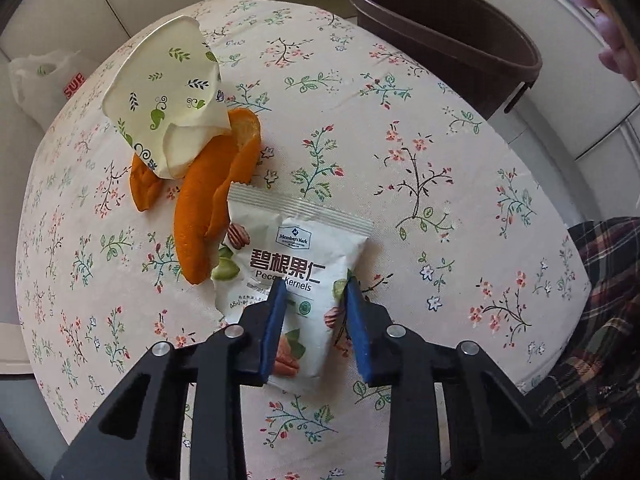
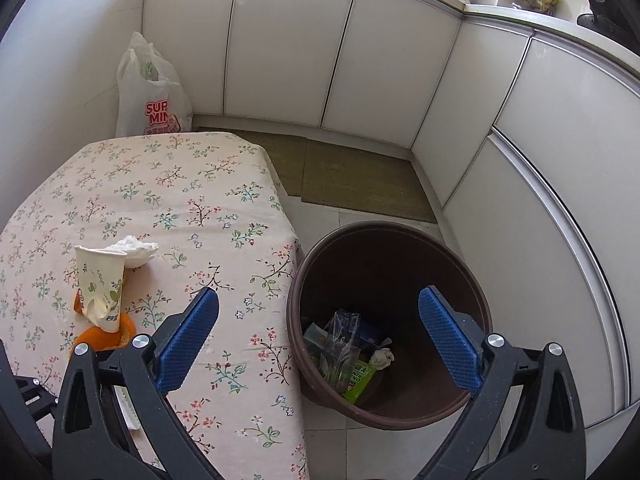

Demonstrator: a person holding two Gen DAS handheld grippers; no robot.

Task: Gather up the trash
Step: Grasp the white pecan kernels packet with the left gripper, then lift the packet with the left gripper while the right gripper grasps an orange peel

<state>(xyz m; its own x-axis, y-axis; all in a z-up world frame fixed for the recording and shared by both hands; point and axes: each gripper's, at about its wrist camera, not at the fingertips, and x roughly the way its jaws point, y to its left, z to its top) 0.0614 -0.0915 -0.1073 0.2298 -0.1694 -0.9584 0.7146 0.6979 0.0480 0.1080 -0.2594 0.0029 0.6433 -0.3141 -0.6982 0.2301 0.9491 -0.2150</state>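
A white pecan kernels packet (image 1: 296, 248) lies on the flowered tablecloth (image 1: 400, 120). My left gripper (image 1: 314, 286) points down at it, and its blue pads pinch the packet's lower half, which bulges between them. Orange peel (image 1: 200, 208) lies just left of the packet, partly under a crushed paper cup (image 1: 168, 92). In the right wrist view the cup (image 2: 100, 280), the peel (image 2: 96, 338) and a crumpled tissue (image 2: 134, 250) sit at the left. My right gripper (image 2: 318, 300) stands open and empty over the table's edge and the brown bin (image 2: 472, 280).
The bin (image 1: 460, 40) stands on the floor beside the table and holds several wrappers. A white shopping bag (image 2: 152, 96) leans by the cabinets beyond the table. A plaid sleeve (image 1: 600, 300) shows at the right edge. A green mat (image 2: 360, 176) covers the floor.
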